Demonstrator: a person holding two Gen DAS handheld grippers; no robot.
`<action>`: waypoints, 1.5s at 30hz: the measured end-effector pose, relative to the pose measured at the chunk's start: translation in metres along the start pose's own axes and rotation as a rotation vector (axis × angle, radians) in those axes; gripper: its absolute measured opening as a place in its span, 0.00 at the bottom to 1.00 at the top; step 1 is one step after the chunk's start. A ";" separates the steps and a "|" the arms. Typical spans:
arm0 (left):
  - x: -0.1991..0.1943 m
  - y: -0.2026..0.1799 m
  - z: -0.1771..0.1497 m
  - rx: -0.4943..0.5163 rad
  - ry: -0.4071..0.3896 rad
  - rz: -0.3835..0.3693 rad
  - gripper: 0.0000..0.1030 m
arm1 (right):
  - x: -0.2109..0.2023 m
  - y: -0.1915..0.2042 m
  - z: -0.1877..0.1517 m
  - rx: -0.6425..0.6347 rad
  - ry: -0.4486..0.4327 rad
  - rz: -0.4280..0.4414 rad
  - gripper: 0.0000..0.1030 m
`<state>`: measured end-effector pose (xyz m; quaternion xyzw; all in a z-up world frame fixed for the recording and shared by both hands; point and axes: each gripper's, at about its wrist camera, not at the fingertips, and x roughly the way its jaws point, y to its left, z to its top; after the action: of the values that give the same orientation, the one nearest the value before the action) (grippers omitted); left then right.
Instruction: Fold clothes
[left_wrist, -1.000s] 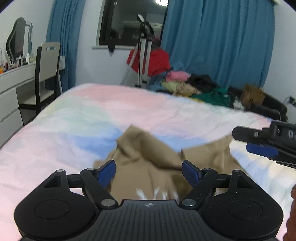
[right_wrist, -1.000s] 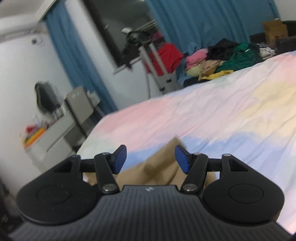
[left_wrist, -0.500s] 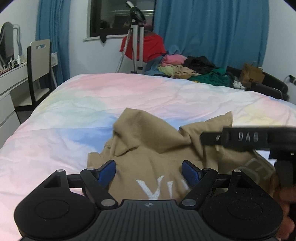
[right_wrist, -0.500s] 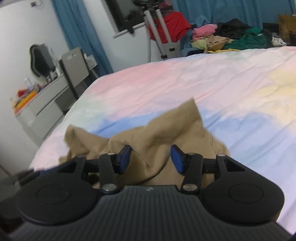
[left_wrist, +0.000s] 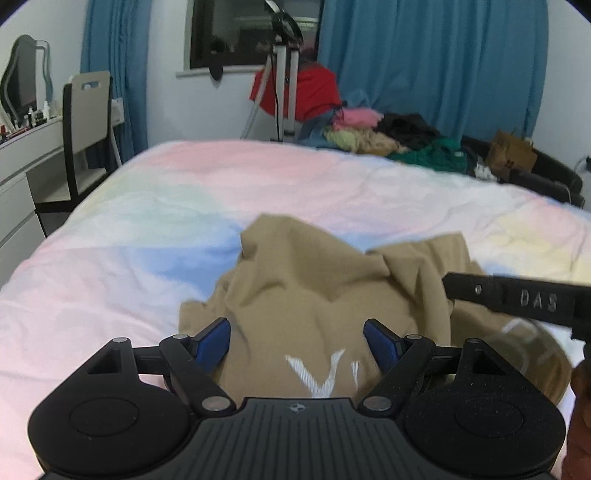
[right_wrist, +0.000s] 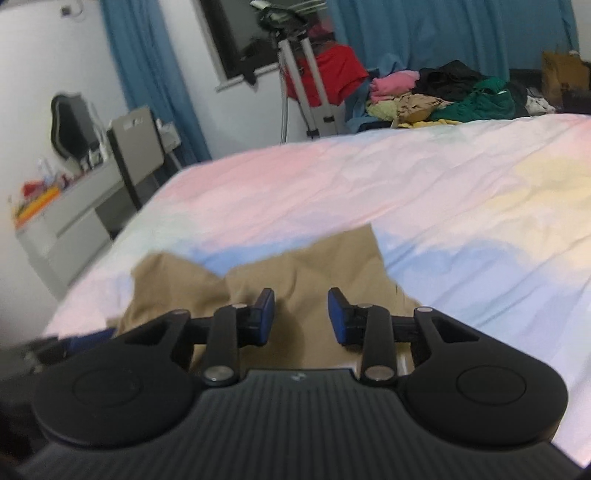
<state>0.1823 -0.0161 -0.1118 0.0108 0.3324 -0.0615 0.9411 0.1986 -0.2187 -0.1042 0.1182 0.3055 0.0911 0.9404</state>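
- Tan garment (left_wrist: 314, 295), seen from the left wrist: crumpled in a heap on the near part of the pastel bed sheet (left_wrist: 184, 206), white lettering showing on the fabric close to the camera.
- Left gripper (left_wrist: 297, 341): 2 blue pads spread wide, nothing pinched between them, poised just above the heap.
- Right gripper's black finger (left_wrist: 517, 299), marked "DAS": reaching in from the right edge across the garment's right side.
- Beyond the bed: tripod (left_wrist: 284, 74), pile of clothes (left_wrist: 388, 136) against blue curtains (left_wrist: 436, 62), chair (left_wrist: 86, 122) beside a white dresser at left.
- Tan garment (right_wrist: 295, 273), seen from the right wrist: a pointed corner standing up toward the middle of the sheet, a second hump at left.
- Right gripper (right_wrist: 301, 315): pads parted with a moderate gap, tan cloth visible behind the gap, nothing gripped; contact with the fabric hard to judge.
- Background here: tripod (right_wrist: 306, 74), pile of clothes (right_wrist: 443, 96), chair (right_wrist: 136, 155), all blurred.
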 end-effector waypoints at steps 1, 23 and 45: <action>0.000 -0.001 -0.002 0.006 -0.001 0.005 0.78 | 0.002 0.001 -0.003 -0.010 0.022 -0.006 0.34; -0.059 -0.008 -0.035 -0.012 0.045 -0.023 0.77 | -0.039 0.007 -0.041 -0.029 0.062 -0.070 0.34; -0.034 0.054 -0.076 -0.873 0.116 -0.324 0.75 | -0.043 0.000 -0.042 0.046 0.068 -0.046 0.33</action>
<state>0.1148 0.0462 -0.1510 -0.4349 0.3764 -0.0612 0.8157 0.1398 -0.2218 -0.1134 0.1295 0.3419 0.0664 0.9284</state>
